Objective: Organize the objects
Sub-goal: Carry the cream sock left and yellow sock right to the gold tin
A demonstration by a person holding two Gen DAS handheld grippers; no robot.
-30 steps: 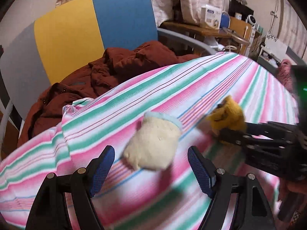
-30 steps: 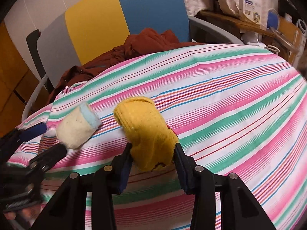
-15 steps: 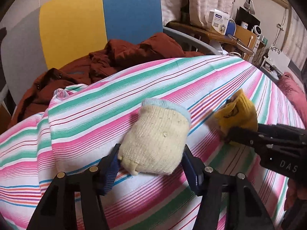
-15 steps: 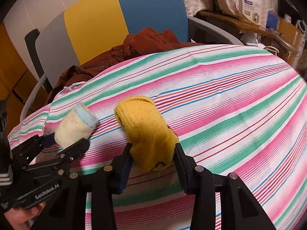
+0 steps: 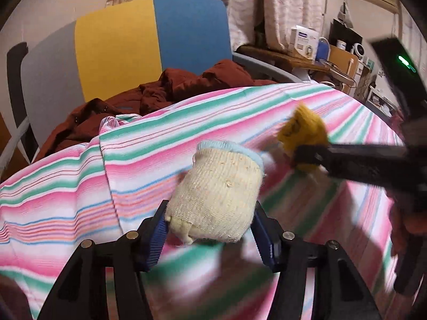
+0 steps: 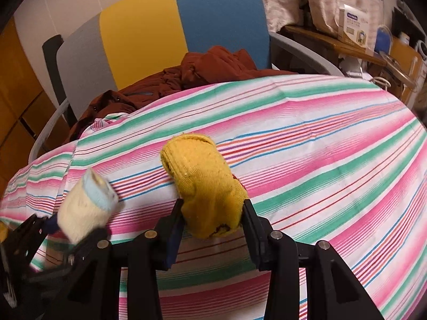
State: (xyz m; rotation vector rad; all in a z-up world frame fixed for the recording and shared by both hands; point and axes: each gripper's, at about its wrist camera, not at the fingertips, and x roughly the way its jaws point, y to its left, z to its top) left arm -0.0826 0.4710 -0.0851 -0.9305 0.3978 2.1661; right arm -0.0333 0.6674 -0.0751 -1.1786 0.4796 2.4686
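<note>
My left gripper [image 5: 209, 230] is shut on a rolled cream sock [image 5: 217, 194] with a pale blue cuff, held just above the striped cloth [image 5: 66, 186]. The cream sock also shows at the lower left of the right wrist view [image 6: 85, 208]. My right gripper [image 6: 212, 221] is shut on a rolled yellow sock [image 6: 205, 184], held over the striped cloth [image 6: 320, 160]. The yellow sock [image 5: 304, 130] and the right gripper's dark arm show blurred at the right of the left wrist view.
A chair with a grey, yellow and blue back [image 5: 149, 40] stands behind the cloth, with a dark red jacket [image 5: 165, 90] heaped on its seat. A cluttered wooden shelf with a white box [image 6: 355, 24] is at the back right.
My left gripper has closed on the cream sock and lifted it off the cloth. My right gripper has raised the yellow sock and moved it closer to the left one.
</note>
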